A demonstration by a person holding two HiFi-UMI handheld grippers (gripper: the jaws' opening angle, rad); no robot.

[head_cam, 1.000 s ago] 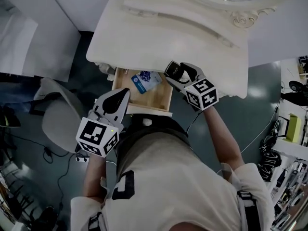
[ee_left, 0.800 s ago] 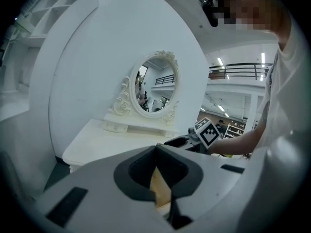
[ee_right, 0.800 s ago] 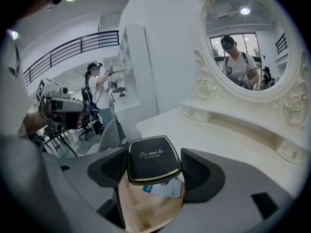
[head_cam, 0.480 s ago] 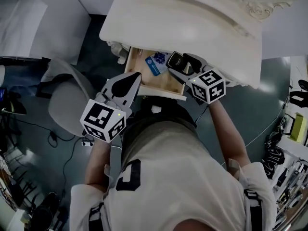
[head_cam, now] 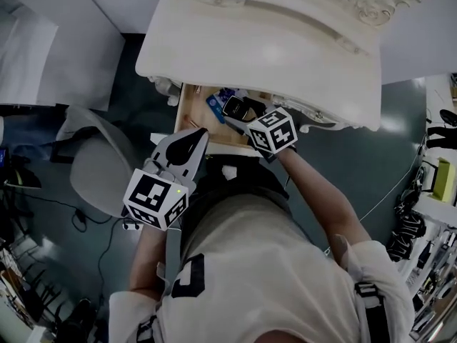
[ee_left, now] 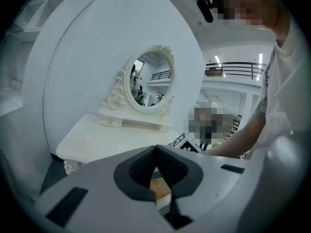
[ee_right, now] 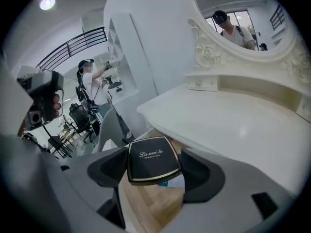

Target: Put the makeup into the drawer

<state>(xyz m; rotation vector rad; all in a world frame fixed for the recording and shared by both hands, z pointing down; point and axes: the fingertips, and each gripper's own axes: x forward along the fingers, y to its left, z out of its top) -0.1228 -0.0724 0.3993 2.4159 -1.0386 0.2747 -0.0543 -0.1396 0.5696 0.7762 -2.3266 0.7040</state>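
Observation:
A black square compact with a gold rim is clamped between the pads of my right gripper. In the head view the compact hangs over the open wooden drawer, just under the dresser's front edge. A blue and white packet lies inside the drawer beside it. My left gripper is shut and empty, its tips at the drawer's front left corner. From the left gripper view its jaws meet, with a strip of drawer wood showing behind them.
The white dresser top overhangs the back of the drawer, and an oval mirror stands on it. A grey chair is on the left over a dark floor. Benches with equipment line the right side.
My right gripper has moved left and down with the compact, from the drawer's right edge to over its inside. The left gripper has hardly moved.

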